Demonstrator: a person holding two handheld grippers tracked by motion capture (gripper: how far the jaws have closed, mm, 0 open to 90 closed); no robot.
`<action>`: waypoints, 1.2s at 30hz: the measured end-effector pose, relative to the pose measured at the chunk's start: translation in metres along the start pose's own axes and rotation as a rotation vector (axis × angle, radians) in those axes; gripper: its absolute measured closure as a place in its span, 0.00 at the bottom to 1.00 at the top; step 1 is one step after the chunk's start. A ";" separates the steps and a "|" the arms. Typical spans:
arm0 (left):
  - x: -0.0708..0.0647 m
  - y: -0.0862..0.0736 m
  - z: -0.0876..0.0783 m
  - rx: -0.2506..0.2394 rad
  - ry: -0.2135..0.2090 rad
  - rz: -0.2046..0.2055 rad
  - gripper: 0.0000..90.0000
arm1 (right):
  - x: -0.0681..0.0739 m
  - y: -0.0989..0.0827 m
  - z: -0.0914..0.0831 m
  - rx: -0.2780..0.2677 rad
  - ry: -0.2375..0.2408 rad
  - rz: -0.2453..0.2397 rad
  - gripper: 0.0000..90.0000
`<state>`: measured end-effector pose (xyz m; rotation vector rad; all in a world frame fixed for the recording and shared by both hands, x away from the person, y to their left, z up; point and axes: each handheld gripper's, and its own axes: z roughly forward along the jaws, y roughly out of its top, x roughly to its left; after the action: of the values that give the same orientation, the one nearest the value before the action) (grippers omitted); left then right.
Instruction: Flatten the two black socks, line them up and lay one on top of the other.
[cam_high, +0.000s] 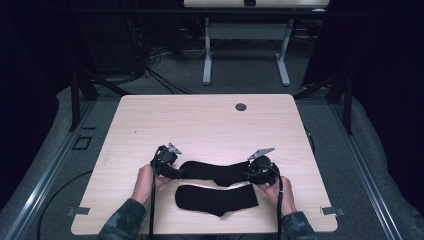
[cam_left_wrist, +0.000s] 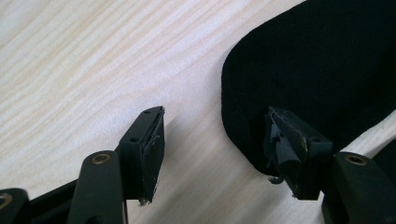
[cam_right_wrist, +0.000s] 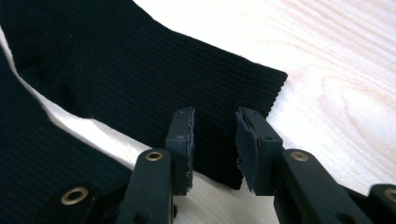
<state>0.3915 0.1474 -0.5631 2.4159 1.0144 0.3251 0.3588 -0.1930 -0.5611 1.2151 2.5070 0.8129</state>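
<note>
Left tool has its jaws wide apart at the far sock's toe; right tool is partly spread over its cuff. We count two black socks on the counter, near sock closer to us. Up close, the cuff's ribbing shows.

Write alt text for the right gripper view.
The right gripper hangs open over the ribbed cuff end of a black knitted sock lying flat on a pale wood-grain table, its two black jaws apart above the fabric. A second black sock lies at the lower left.
</note>
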 end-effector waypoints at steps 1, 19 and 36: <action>0.000 -0.001 0.000 -0.002 -0.004 -0.001 0.43 | 0.001 -0.001 0.000 -0.001 0.009 0.007 0.74; 0.001 -0.010 -0.025 -0.122 -0.002 -0.049 0.15 | -0.002 -0.005 -0.017 -0.093 0.010 0.048 0.37; 0.018 -0.102 -0.051 -0.187 0.115 -0.198 0.00 | -0.043 -0.088 -0.066 -0.119 -0.183 0.216 0.00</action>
<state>0.3231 0.2394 -0.5735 2.1312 1.2069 0.4706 0.2996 -0.2958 -0.5589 1.4641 2.1788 0.8448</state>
